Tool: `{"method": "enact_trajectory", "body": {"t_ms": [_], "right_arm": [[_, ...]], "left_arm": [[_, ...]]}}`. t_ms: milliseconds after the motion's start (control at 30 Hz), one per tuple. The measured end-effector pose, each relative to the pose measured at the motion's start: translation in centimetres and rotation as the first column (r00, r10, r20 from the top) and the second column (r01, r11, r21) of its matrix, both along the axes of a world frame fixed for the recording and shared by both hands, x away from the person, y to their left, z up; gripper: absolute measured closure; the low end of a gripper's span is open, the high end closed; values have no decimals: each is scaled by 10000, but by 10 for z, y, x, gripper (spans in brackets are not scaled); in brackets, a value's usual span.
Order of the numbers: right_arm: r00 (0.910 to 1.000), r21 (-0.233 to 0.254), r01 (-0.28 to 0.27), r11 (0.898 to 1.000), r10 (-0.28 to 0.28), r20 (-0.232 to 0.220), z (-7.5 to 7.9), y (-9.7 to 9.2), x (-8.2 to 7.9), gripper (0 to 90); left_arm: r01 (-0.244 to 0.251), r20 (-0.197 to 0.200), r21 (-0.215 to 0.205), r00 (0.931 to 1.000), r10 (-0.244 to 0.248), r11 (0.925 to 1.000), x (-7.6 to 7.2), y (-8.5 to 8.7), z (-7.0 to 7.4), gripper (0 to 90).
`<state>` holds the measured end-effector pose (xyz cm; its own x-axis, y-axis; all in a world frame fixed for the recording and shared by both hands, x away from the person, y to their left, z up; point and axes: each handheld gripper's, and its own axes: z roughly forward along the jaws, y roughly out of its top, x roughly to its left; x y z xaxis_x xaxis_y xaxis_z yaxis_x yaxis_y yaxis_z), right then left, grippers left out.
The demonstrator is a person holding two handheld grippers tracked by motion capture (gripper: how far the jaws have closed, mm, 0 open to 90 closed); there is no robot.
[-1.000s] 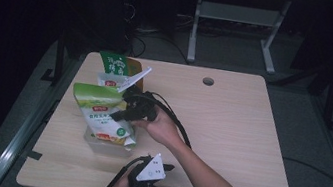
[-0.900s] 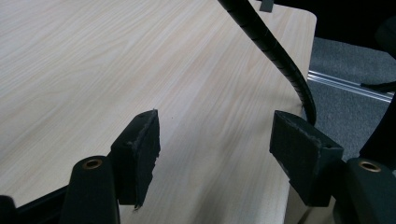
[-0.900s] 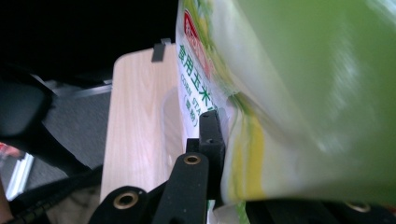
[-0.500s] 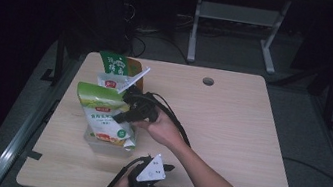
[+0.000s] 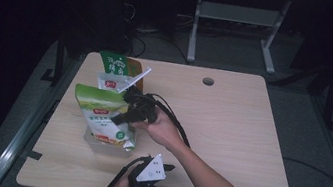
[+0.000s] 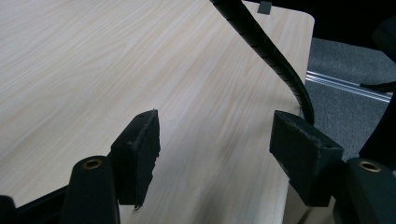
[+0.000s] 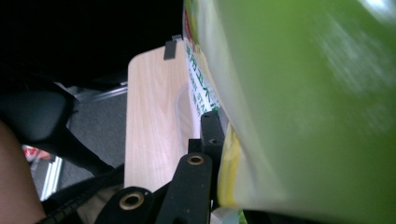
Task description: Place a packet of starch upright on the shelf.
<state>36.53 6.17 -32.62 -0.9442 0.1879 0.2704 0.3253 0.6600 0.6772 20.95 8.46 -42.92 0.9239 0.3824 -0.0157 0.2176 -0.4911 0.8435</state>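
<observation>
A large green snack bag point(image 5: 99, 112) stands tilted at the left of the wooden table point(image 5: 229, 134). My right gripper point(image 5: 119, 119) reaches in from the right and is shut on the bag's edge. In the right gripper view the black jaws point(image 7: 212, 122) pinch that edge, and the green bag point(image 7: 303, 116) looms close and blurred. My left gripper point(image 5: 172, 179) rests near the table's front edge, pointing right. Its jaws point(image 6: 215, 140) stand open over bare wood with nothing between them.
A second green bag point(image 5: 117, 67) with a white strip stands just behind the first. Something clear and flat point(image 5: 96, 142) lies under the held bag. A black cable point(image 6: 266, 46) trails across the table point(image 6: 93, 70). A round hole point(image 5: 208, 81) sits at the far edge.
</observation>
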Motion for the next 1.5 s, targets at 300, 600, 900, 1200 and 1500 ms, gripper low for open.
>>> {"method": "enact_trajectory", "body": {"t_ms": [300, 600, 900, 1200, 1500], "right_arm": [[10000, -146, 80, 9999, -81, -51, -2, 1, -1, 898], [9999, 245, -168, 9996, 167, 35, 10, 5, -7, 899], [9980, 205, -7, 9998, 20, -636, -7, 5, 4, 898], [9969, 16, 121, 9999, -120, -782, -20, 4, 4, 898], [9991, -224, -35, 9997, 25, -423, -12, 6, -1, 874]], "left_arm": [[74, 134, 81, 9999, -75, 9999, 0, -1, 0, 329], [65, 65, 60, 10000, -65, 10000, 0, 0, 1, 329], [78, 52, 99, 10000, -79, 9999, -1, -1, 1, 328], [96, 58, 72, 9999, -97, 9999, -3, -2, 1, 329], [133, 65, 121, 9999, -134, 9998, -3, -2, 1, 329]]}}
